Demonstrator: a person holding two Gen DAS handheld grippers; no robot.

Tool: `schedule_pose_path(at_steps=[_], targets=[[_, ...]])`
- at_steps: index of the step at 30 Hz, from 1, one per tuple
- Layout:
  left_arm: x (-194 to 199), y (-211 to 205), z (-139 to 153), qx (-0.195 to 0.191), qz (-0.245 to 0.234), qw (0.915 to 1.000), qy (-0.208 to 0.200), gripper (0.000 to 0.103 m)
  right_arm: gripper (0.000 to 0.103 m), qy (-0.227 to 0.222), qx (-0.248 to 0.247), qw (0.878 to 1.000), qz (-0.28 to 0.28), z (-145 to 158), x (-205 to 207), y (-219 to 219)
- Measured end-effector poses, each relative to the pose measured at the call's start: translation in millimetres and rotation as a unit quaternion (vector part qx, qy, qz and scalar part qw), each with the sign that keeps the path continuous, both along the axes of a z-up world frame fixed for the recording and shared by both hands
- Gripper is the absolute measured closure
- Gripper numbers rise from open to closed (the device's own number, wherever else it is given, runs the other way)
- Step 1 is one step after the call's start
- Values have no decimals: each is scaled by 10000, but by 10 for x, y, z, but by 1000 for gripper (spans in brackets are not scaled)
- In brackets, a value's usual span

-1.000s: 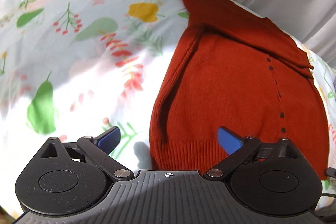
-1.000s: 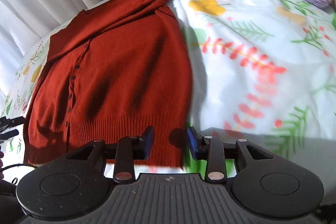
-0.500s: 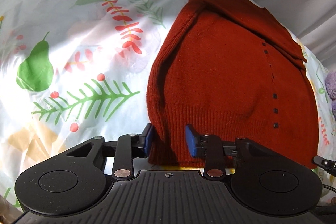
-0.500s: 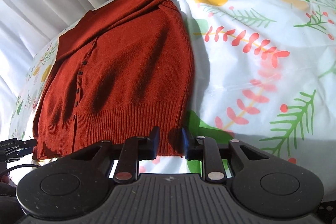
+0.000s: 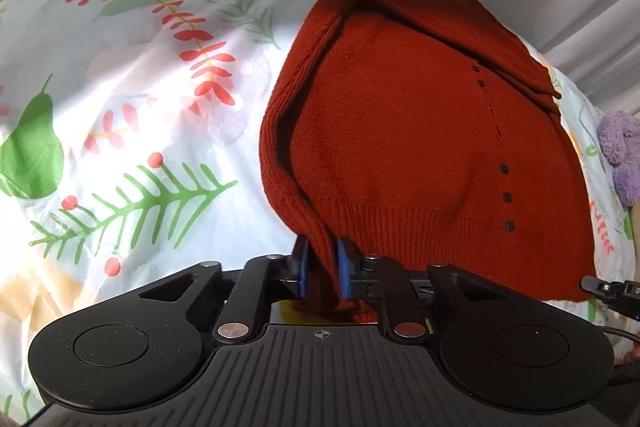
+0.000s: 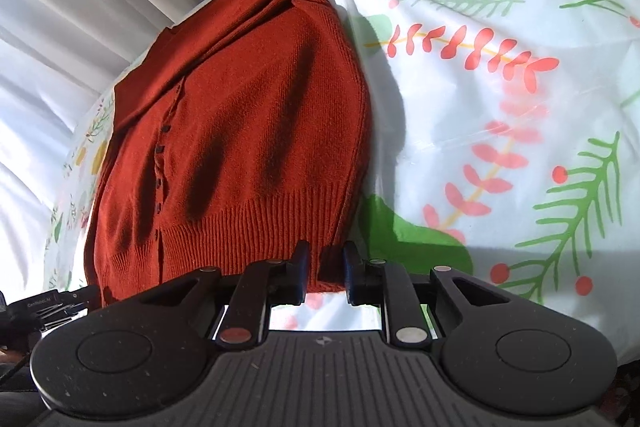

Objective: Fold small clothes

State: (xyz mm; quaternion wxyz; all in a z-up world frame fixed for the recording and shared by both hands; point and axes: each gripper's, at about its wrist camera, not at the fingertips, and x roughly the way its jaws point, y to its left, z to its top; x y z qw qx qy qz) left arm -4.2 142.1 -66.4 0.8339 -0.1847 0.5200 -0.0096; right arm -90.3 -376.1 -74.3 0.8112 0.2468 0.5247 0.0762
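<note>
Bright sunlight, hard shadows, fisheye-warped edges.

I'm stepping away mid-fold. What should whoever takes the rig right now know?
Left tongs: shut on the rust-red cardigan's ribbed hem at one bottom corner.
Right tongs: closed on the other bottom hem corner.
The cardigan lies flat on the floral bedsheet, sleeves already folded across its top; a purple plush toy sits beyond it.
Done: sleeves in, both hem corners gripped.
Left, probably: lift the hem and fold it up toward the collar.
</note>
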Motion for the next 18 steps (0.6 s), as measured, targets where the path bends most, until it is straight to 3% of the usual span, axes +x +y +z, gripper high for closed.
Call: schedule_pose_path(at_steps=[4,9,13,18], targets=[[23,56,46,-164,1,9996,-211,95,98,-83,7,10000,9,16,28,16],[98,223,489,-903,420,9877,-1203,96,99,-541,684,9962,-62,183,98,-75],[311,247,787,-862,489,9792,-1773,96,99,-1115,1037,9877,-361,384,226,-205],[683,286,892,-922,491,9739,-2016,96,99,-1615,1183,9783,-541,591,455,-197]])
